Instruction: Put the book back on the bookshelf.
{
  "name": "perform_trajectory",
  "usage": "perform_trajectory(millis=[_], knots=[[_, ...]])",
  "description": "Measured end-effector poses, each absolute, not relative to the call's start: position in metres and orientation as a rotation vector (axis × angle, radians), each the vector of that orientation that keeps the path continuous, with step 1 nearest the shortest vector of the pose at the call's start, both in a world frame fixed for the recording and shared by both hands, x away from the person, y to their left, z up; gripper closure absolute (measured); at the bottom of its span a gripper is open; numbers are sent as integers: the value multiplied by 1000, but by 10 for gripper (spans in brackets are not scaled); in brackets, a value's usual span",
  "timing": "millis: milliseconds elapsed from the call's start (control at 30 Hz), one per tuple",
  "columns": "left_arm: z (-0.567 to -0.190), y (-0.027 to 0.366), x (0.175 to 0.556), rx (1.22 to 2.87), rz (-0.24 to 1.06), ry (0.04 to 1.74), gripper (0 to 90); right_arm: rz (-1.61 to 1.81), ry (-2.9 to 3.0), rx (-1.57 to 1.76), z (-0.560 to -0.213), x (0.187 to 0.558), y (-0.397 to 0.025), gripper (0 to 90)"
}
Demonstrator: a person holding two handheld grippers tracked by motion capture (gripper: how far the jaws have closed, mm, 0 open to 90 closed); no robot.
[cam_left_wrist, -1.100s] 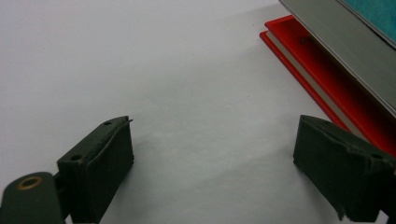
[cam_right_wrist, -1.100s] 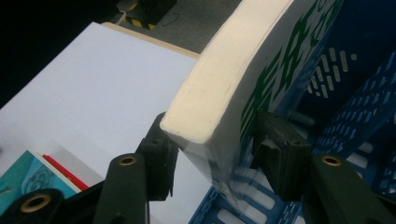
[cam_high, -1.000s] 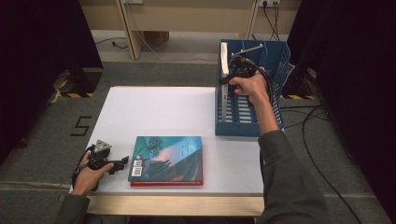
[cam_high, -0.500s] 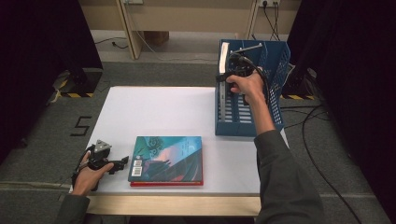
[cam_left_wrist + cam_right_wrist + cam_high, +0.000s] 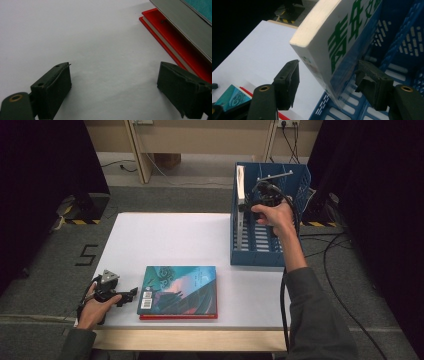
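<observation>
Right gripper [image 5: 248, 206] drew back, open around white book [image 5: 240, 185].

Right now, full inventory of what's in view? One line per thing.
White book: 1, white with green lettering, upright against the left wall of the crate, between the open right jaws.
Crate: 1, blue, slotted, table's far right corner.
Teal book: 1, teal cover, flat near the front edge, on top of the red book.
Red book: 1, red, underneath.
Table: 1, white top.
Left gripper: 1, black, open, on the table beside the books.
Right gripper: 1, black, open, at the crate.
</observation>
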State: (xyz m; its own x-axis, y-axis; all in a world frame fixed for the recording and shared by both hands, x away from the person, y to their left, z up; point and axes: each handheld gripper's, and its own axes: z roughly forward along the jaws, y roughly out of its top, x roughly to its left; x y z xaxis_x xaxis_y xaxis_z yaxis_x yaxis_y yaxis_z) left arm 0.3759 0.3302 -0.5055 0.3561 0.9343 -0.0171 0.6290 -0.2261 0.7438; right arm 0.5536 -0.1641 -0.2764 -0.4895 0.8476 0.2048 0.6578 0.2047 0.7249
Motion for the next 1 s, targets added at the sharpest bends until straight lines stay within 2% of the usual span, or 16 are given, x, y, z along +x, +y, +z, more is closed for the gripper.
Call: perform_trajectory(millis=[633, 1000], knots=[[-506, 330, 376, 1944, 584, 1357, 109, 1233, 2302, 1259, -298, 485, -185, 320], [-506, 330, 376, 1943, 584, 1357, 109, 1222, 2290, 1204, -329, 452, -196, 272]])
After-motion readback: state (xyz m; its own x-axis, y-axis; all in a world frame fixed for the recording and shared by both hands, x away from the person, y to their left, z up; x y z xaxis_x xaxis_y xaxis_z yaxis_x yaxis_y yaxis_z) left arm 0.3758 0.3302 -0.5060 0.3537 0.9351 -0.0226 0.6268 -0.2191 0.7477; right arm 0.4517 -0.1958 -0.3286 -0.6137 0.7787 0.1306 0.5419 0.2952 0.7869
